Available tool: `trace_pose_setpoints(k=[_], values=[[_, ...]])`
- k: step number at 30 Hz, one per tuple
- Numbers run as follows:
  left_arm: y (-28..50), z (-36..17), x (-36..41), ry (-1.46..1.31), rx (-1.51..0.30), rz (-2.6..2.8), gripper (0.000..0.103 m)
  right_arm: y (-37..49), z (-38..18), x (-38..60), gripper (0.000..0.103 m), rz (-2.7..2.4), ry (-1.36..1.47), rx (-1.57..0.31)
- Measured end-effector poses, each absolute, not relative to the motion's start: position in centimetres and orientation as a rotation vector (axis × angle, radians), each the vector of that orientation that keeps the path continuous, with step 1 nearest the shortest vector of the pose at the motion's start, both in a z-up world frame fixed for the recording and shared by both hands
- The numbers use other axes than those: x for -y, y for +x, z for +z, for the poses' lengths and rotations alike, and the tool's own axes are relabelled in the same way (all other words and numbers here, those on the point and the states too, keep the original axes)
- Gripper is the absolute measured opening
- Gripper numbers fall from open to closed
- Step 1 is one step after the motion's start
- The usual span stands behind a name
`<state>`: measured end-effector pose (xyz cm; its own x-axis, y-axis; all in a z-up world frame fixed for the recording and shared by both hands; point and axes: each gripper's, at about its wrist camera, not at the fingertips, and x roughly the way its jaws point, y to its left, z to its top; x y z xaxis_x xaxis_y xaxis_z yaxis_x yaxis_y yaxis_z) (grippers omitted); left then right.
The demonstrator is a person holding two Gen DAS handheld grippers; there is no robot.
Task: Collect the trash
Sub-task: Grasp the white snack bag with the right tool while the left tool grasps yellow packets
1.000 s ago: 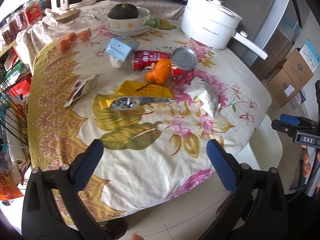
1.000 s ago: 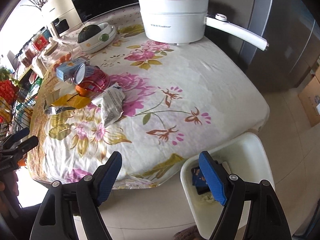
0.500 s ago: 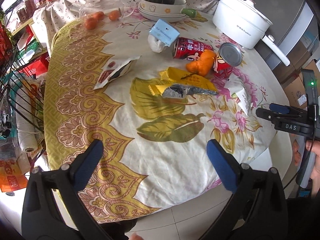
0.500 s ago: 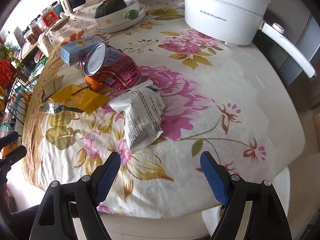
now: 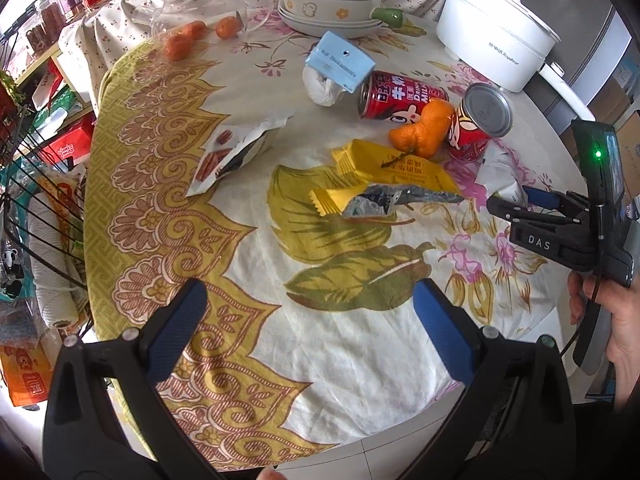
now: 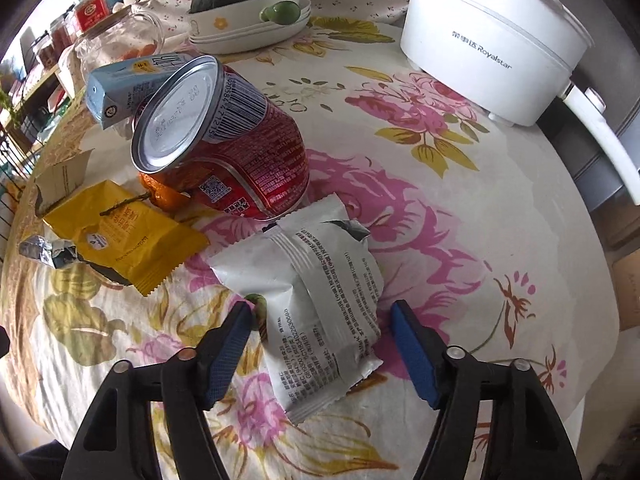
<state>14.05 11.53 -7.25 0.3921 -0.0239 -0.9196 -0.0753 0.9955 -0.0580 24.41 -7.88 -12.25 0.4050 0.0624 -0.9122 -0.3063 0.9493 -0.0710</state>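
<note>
A white snack packet lies flat on the flowered tablecloth. My right gripper straddles it. The jaws are closing with the packet between them, and a small gap still shows at each blue pad. Behind the packet a red can leans on an orange peel, beside a yellow wrapper. My left gripper hangs open and empty over the near part of the table. From there I see the right gripper at the right edge, a torn silver wrapper, a second red can, a blue carton and a nut packet.
A white electric pot with a long handle stands at the back right. A bowl with a dark pumpkin and a glass jar with small oranges sit at the back. A wire rack stands left of the table.
My right gripper came down from beside the table onto the white packet, and its jaws narrowed around it. My left gripper drifted in over the table and a little lower, still open.
</note>
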Motion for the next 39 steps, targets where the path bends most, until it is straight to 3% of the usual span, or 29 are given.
trace_pose_setpoints(k=[2, 4, 14, 23, 28, 30, 39], values=[[14.4, -7.2, -11.3, -0.100, -1.160, 0.029, 0.102, 24.3, -11.9, 8.3, 0.048, 0.257, -0.223, -1.140], [14.8, -7.2, -11.1, -0.117, -1.150, 0.017, 0.102, 24.0, -11.6, 8.8, 0.043, 0.273, -0.206, -1.155], [17.6, -7.7, -10.7, -0.354, -1.055, 0.000, 0.101, 22.3, -9.1, 14.7, 0.041, 0.263, -0.067, -1.208], [19.4, -10.9, -11.1, -0.507, -1.068, 0.065, 0.067, 19.9, -7.7, 18.8, 0.041, 0.250, -0.097, -1.204], [19.3, -11.7, -10.9, -0.606, -1.083, 0.056, 0.031, 18.9, -7.2, 21.1, 0.041, 0.243, -0.088, -1.203], [19.1, -11.1, -10.5, -0.595, -1.070, 0.060, 0.023, 18.4, -6.9, 22.0, 0.041, 0.241, -0.079, -1.200], [16.9, -8.5, -10.2, -0.541, -1.044, 0.079, 0.017, 16.7, -5.0, 24.2, 0.041, 0.256, -0.036, -1.160]])
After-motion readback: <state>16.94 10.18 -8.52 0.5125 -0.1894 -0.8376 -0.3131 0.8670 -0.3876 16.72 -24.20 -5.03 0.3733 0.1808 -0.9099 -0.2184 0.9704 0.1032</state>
